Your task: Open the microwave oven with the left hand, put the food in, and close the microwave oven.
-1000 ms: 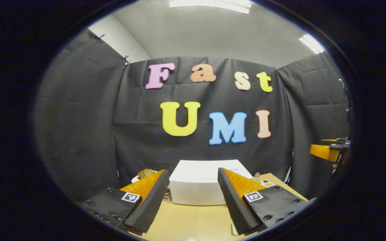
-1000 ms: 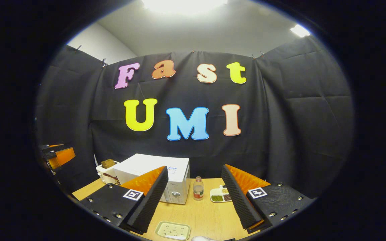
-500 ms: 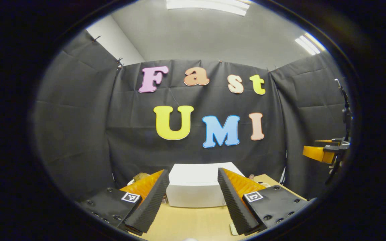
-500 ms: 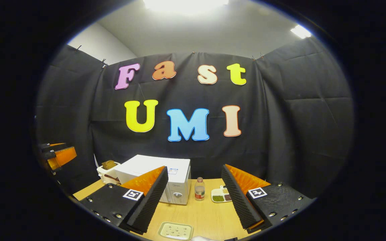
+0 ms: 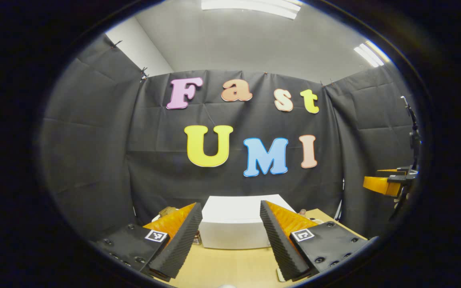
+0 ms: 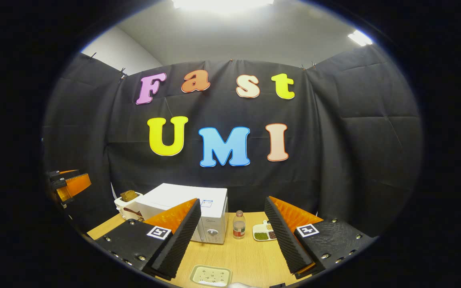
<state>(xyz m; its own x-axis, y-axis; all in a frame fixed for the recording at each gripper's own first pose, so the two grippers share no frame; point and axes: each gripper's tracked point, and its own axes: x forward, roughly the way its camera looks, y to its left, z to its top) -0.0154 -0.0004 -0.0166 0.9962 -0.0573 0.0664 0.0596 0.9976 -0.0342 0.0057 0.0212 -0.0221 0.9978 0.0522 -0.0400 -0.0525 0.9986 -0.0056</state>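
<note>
Wooden table (image 6: pixel 250 256) lies beneath both grippers, left gripper (image 5: pixel 230 240) and right gripper (image 6: pixel 230 240) spread, holding nothing. Farther back, the white microwave (image 6: pixel 186 208) stands closed. Opening hasn't begun; I judge the left must reach its door.

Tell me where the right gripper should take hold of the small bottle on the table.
Grip the bottle around its straight body, below the narrow neck, coming in level from the front. It stands upright, with the microwave close on one side and a sectioned dish on the other.
</note>
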